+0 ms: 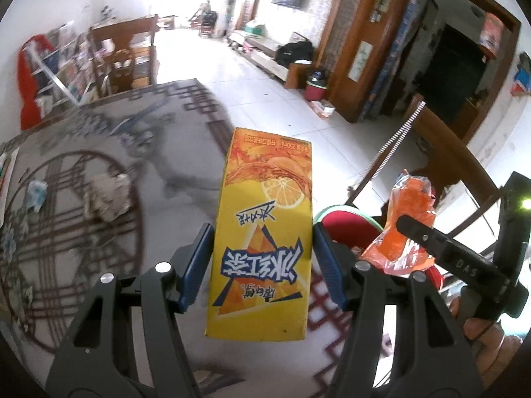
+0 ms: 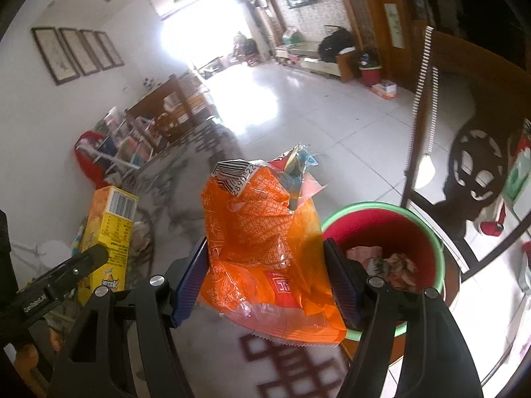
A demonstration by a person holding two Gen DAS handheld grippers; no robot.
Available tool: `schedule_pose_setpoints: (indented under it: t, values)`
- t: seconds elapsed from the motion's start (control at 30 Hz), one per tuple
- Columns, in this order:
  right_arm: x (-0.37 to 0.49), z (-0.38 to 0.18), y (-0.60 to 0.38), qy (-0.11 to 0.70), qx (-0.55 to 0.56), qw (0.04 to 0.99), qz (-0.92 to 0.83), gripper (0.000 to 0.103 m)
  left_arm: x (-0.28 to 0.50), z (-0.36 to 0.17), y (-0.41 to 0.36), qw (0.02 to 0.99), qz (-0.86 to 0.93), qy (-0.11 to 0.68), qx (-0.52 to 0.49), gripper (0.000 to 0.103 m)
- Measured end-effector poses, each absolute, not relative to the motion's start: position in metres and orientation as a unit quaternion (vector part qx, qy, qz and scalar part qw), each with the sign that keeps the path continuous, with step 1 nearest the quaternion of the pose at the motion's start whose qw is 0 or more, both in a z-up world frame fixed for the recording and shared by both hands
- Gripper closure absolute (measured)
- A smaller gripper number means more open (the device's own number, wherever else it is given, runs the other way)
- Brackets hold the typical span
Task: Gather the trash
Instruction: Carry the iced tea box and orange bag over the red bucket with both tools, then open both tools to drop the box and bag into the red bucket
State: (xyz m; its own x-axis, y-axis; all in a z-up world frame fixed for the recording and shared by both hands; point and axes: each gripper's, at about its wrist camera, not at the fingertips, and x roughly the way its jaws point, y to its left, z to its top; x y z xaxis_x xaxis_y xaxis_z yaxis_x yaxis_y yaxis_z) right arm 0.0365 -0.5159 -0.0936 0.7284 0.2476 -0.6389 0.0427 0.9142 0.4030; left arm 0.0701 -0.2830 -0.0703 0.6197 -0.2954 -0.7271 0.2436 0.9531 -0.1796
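Trash is in both grips at once: a yellow iced-tea carton (image 1: 262,232) sits upright between the blue pads of the left gripper (image 1: 262,262), pinched by its narrow sides at about half opening, so the printed face looks at the camera and the bottom hangs free. An orange snack wrapper (image 2: 265,248), crumpled and with a barcode flap on top, is squeezed between the pads of the right gripper (image 2: 265,275), which also stands roughly half open because the wad fills the gap. Both pieces are off the patterned rug (image 1: 99,165) and held near each other, the wrapper to the carton's right. Just beyond and below the wrapper stands a red bin with a green rim (image 2: 381,205), already holding some crumpled scraps, so carrying both pieces toward it looks like the current step. More litter lies on the rug: a crumpled tissue wad (image 1: 106,195) and a pale blue scrap (image 1: 36,192), likely the next pickups. A dark wooden chair (image 2: 478,165) stands close behind the bin, over a white tiled floor (image 2: 298,116).
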Motion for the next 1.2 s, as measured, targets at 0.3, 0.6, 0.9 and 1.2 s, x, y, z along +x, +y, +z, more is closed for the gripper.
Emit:
schedule_pose_setpoints:
  t: [0.3, 0.6, 0.9, 1.2]
  values:
    - [0.025, -0.109, -0.577, 0.367, 0.232, 0.901, -0.004, 0.036, 0.089, -0.073, -0.353, 0.884, -0.214, 0.416, -0.003, 0.045]
    - [0.014, -0.123, -0.623, 0.376, 0.259, 0.888, -0.057, 0.036, 0.107, -0.098, -0.416, 0.852, -0.274, 0.447, 0.018, 0.045]
    - [0.018, -0.127, -0.637, 0.380, 0.264, 0.884, -0.071, 0.036, 0.121, -0.118, -0.440, 0.831, -0.293, 0.472, 0.024, 0.045]
    - [0.032, -0.135, -0.636, 0.386, 0.270, 0.879, -0.067, 0.022, 0.128, -0.122, -0.430, 0.831, -0.285, 0.477, 0.012, 0.029]
